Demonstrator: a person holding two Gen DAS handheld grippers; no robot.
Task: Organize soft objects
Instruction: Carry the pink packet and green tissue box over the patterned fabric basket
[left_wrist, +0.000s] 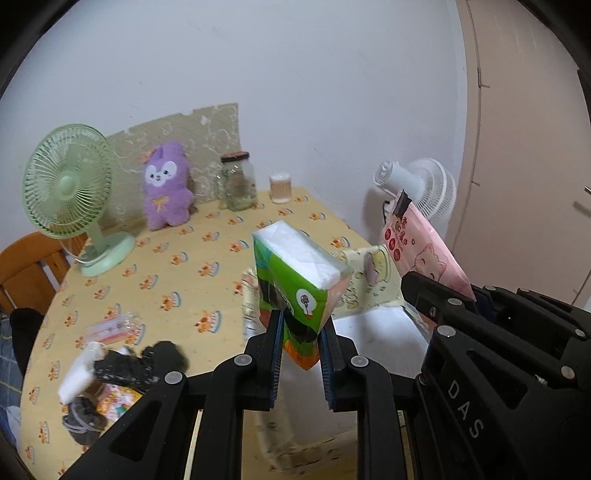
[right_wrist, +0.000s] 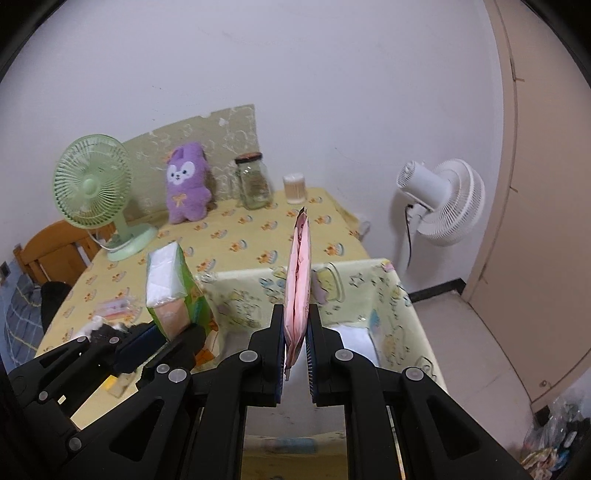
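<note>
My left gripper (left_wrist: 301, 325) is shut on a green tissue pack (left_wrist: 295, 273) and holds it above the near edge of a yellow fabric storage box (left_wrist: 365, 284). The pack also shows in the right wrist view (right_wrist: 173, 280). My right gripper (right_wrist: 296, 317) is shut on a flat pink wipes pack (right_wrist: 299, 273), held upright over the box (right_wrist: 391, 306), whose white bottom shows. The pink pack shows at the right in the left wrist view (left_wrist: 421, 251). A purple plush toy (left_wrist: 166, 184) leans against the wall at the table's back.
A green desk fan (left_wrist: 70, 184), a glass jar (left_wrist: 238, 181) and a cotton swab tub (left_wrist: 281, 187) stand at the back of the yellow tablecloth (left_wrist: 177, 266). Black socks and small packets (left_wrist: 122, 365) lie at the left front. A white floor fan (right_wrist: 443, 199) stands right.
</note>
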